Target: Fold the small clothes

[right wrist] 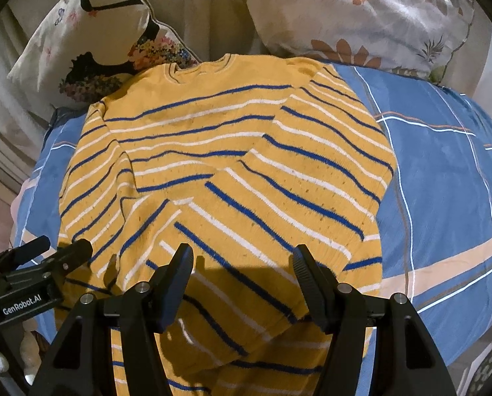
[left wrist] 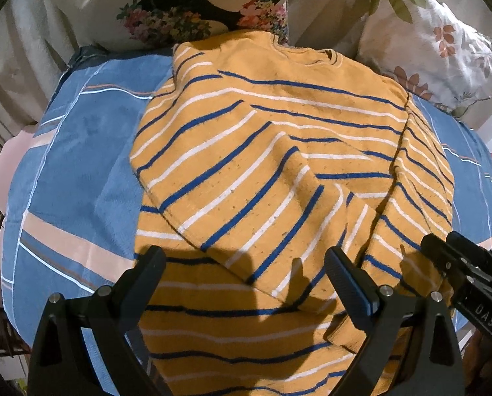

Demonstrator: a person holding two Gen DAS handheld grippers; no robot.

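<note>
— Since both sleeves already lie crossed over the chest, how far along would you call it?

— Roughly halfway, I'd judge. The yellow knitted sweater with blue and white stripes [left wrist: 279, 151] lies flat on the bed's blue sheet with pale bands [left wrist: 77, 178], filling the middle of both frames, its collar toward the 2 floral pillows [right wrist: 361, 16] at the top. The 2 sleeves are folded inward; the body is not yet folded up from the hem.

— And the tools?

— The left tool [left wrist: 246, 274] hovers wide open over the hem at the bottom of the left wrist view, holding nothing. The right tool [right wrist: 242, 274] also stands wide and empty, at the lower middle of the right wrist view.

— What remains?

— Likely grasping the hem and bringing it toward the collar.
</note>
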